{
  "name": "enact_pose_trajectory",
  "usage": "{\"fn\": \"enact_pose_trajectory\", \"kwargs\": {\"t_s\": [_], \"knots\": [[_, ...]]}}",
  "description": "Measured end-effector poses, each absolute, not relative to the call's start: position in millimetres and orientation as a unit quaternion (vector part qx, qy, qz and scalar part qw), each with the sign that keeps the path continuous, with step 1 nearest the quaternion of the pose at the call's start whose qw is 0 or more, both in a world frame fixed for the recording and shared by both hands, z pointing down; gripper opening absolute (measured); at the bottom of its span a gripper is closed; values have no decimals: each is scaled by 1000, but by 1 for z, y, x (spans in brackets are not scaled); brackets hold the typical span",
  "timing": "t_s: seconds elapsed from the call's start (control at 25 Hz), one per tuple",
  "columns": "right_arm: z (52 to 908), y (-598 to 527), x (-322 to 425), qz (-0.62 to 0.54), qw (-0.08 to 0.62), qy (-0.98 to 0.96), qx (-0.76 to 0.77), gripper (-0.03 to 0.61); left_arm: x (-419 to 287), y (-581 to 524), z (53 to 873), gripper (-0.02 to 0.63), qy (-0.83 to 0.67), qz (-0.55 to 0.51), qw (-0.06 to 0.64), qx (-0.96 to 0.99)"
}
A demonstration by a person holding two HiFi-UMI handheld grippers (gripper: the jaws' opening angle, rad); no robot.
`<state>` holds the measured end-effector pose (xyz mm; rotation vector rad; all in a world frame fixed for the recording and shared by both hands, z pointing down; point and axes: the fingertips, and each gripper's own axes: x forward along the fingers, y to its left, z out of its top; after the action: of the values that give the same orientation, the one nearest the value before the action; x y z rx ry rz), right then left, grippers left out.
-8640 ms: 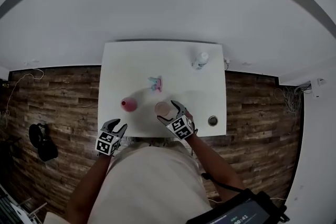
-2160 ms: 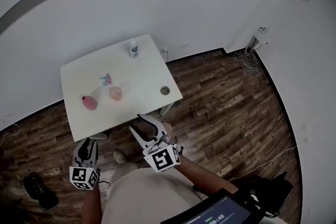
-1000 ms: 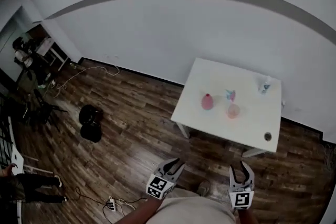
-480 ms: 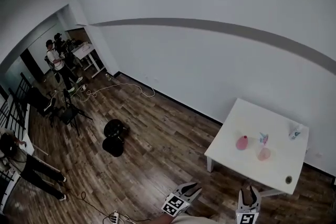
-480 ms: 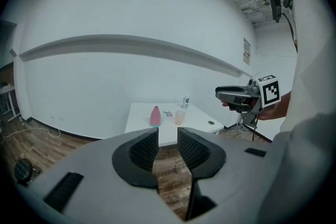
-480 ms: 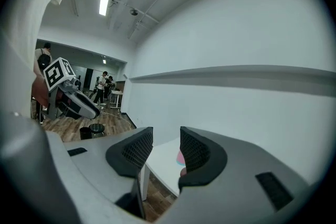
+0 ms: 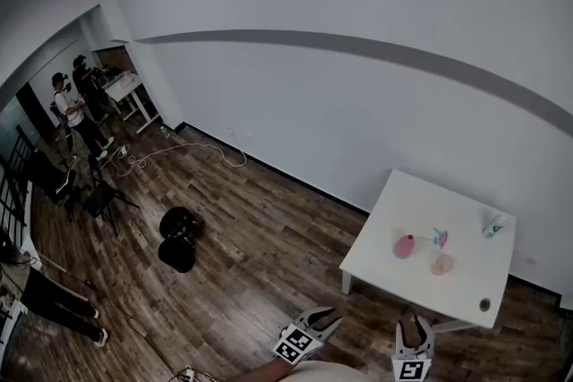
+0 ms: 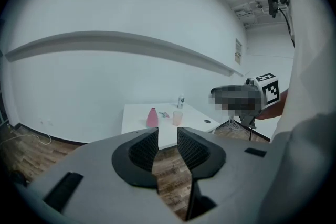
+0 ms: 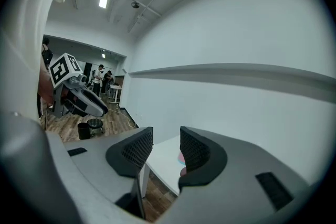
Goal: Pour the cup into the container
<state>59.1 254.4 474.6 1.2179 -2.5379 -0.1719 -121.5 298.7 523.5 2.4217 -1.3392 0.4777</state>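
Here, the left gripper (image 8: pixel 168 135) has its fingers (image 8: pixel 144 149) spread a little, and nothing sits between them. The right gripper (image 9: pixel 166 138) is the same: its fingers (image 9: pixel 137 152) are apart and pinch nothing. Both grippers hang in the air over the wood floor (image 7: pixel 251 282), side by side. Far ahead of the fingers stands the white surface (image 7: pixel 466 282), well apart from both grippers. On it, the pink cup (image 7: pixel 442 265) stands upright, more on the right fingers' side. The pink container (image 7: pixel 404 246) stands upright near the cup, more on the left fingers' side. A small blue and pink thing (image 7: pixel 440 237) lies a bit farther off, behind those two. A white bottle (image 7: pixel 494 225) stands at the far corner, and a small round dark thing (image 7: pixel 484 304) sits by the near edge. Far to the left of the fingers, a black thing (image 7: pixel 177 239) lies on the floor.
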Motion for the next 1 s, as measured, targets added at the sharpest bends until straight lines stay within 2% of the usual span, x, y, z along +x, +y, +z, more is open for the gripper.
{"fn": "enact_pose_trajectory", "kwargs": {"t_s": [0.32,1.0], "knots": [[482,247,40,-34,174,-875,450,166,-141,282,522,112,-446,171,157,865],[446,279,82,-66,160,-835,523,166,-92,281,514,112,-373,163,150,901]]}}
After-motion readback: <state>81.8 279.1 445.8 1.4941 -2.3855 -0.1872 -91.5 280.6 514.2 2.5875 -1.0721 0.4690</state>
